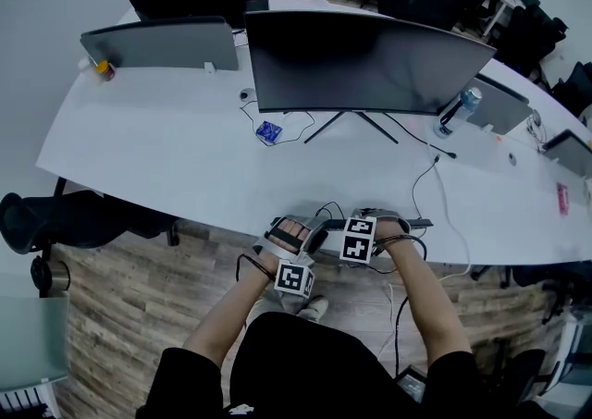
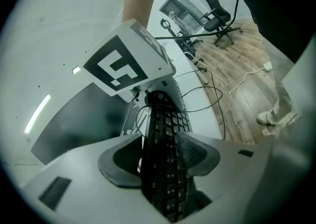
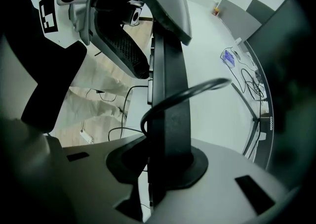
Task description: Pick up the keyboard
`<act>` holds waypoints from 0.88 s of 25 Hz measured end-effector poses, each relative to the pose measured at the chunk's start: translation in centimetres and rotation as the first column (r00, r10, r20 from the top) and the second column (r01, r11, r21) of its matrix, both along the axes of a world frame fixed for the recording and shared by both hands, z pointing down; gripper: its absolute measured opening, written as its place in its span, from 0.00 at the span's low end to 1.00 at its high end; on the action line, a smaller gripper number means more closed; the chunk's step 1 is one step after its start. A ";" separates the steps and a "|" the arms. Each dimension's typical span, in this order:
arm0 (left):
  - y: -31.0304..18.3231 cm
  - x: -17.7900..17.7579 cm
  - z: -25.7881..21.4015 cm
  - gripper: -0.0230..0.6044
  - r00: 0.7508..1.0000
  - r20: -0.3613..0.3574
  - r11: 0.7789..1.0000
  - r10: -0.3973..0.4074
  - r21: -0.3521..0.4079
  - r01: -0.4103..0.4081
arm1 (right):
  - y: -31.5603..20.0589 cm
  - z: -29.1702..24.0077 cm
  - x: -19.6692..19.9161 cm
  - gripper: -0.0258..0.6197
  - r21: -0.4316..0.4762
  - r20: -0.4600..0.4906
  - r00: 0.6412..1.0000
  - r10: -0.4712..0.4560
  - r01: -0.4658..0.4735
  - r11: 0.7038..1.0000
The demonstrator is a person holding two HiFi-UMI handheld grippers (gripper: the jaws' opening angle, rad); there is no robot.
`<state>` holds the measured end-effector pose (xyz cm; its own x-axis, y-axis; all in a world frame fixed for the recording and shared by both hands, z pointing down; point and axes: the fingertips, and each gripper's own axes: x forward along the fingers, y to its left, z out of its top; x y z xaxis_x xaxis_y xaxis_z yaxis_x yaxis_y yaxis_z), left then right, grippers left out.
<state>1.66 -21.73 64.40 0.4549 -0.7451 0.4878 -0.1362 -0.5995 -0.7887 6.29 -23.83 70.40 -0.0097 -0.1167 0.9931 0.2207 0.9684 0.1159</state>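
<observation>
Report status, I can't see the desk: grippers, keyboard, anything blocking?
Left gripper, right gripper: shut on keyboard. Keyboard at desk edge. Cable loops across it by right gripper.

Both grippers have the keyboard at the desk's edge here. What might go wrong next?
1. The cable loops round the keyboard right at the right gripper's jaws and leads off over the desk. Lifting further may snag or tug it.
2. The keyboard is pinched across its thin body at the desk's edge, with wooden floor below, so a slip would likely drop it.
3. One pad of the left gripper sits on keycaps, possibly a slippery hold.
</observation>
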 end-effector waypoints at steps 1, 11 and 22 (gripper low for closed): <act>0.0 0.0 -0.2 0.40 1.000 -0.009 1.000 -0.001 -0.006 0.001 | 0.0 0.0 0.1 0.16 0.003 0.004 1.000 0.004 -0.005 1.000; 0.1 -0.7 -4.4 0.26 0.990 -0.131 0.999 -0.044 0.005 0.045 | -0.6 -1.1 1.1 0.16 0.010 0.071 0.991 0.117 -0.118 0.993; 0.6 -1.6 -9.6 0.06 0.931 -0.324 0.985 -0.166 -0.019 0.169 | -2.1 -6.5 2.6 0.16 0.021 0.270 0.914 0.303 -0.320 0.947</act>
